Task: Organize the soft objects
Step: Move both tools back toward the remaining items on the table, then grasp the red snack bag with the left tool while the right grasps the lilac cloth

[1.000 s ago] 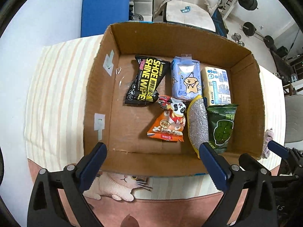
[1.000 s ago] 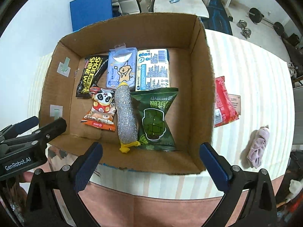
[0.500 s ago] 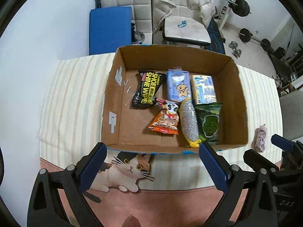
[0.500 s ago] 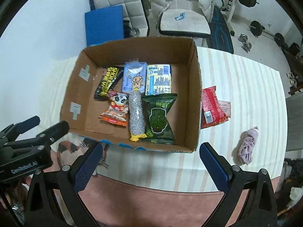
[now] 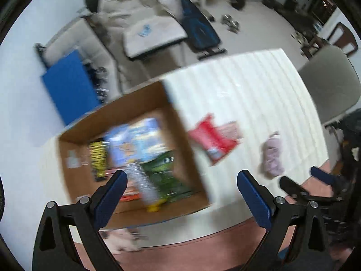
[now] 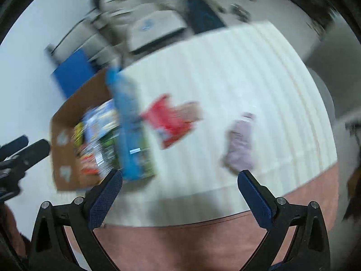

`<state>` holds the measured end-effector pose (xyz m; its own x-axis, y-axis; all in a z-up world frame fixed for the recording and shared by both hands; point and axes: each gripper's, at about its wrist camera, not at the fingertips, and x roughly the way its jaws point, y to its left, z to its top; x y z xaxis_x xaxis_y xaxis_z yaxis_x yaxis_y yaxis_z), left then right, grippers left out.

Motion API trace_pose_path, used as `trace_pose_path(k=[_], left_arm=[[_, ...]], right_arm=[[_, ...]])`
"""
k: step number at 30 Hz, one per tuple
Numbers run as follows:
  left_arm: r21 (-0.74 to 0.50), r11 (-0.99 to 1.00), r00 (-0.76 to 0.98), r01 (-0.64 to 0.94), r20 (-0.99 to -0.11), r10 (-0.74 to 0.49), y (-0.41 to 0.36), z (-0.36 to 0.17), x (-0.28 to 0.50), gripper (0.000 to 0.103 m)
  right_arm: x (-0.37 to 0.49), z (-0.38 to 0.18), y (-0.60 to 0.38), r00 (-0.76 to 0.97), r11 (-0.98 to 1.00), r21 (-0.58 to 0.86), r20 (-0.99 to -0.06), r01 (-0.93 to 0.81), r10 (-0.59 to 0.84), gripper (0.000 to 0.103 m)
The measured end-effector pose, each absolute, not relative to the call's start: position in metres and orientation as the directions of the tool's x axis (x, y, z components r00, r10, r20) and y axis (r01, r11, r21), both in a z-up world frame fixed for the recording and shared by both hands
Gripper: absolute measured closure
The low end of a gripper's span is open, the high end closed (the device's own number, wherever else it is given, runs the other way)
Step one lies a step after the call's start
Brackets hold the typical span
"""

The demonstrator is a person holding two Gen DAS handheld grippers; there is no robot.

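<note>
Both views are motion-blurred. An open cardboard box [image 5: 178, 122] [image 6: 67, 110] holds several soft packets. A red packet [image 5: 212, 140] [image 6: 169, 122] and a lilac cloth bundle [image 5: 271, 155] [image 6: 240, 144] lie on the striped tablecloth right of the box. My left gripper [image 5: 181, 192] is open and empty, above the box's near right corner. My right gripper [image 6: 180, 192] is open and empty, above the cloth in front of the red packet. The right gripper also shows in the left wrist view [image 5: 300, 185].
A striped white tablecloth [image 5: 248, 85] covers a pinkish table [image 6: 180, 244]. A grey chair [image 5: 329, 83] stands at the right. Behind the table are a blue panel [image 5: 67, 85], a bench with a white jacket [image 5: 155, 33] and gym weights.
Both grippers have swung to the right and pulled back. The box has shifted left in both views, and the red packet and lilac bundle now sit near the middle.
</note>
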<state>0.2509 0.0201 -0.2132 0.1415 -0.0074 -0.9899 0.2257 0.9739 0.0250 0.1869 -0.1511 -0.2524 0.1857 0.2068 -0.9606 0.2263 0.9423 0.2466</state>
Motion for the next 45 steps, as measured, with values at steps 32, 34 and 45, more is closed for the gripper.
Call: trace_pose_path(k=[32, 34, 45], left_arm=[[0.201, 0.979, -0.237, -0.023, -0.953, 0.190, -0.082, -0.446, 0.325, 0.001], [0.191, 0.981, -0.212, -0.027, -0.960, 0.181, -0.084, -0.444, 0.325, 0.002], [0.084, 0.994, -0.130, 0.064, -0.987, 0.092, -0.119, -0.434, 0.308, 0.002]], right_arm=[[0.212, -0.412, -0.254, 0.012, 0.968, 0.104, -0.995, 0.230, 0.104, 0.035], [0.213, -0.410, -0.254, 0.012, 0.967, 0.109, -0.994, 0.228, 0.109, 0.035], [0.212, -0.392, -0.273, 0.042, 0.959, 0.139, -0.990, 0.248, 0.132, 0.034]])
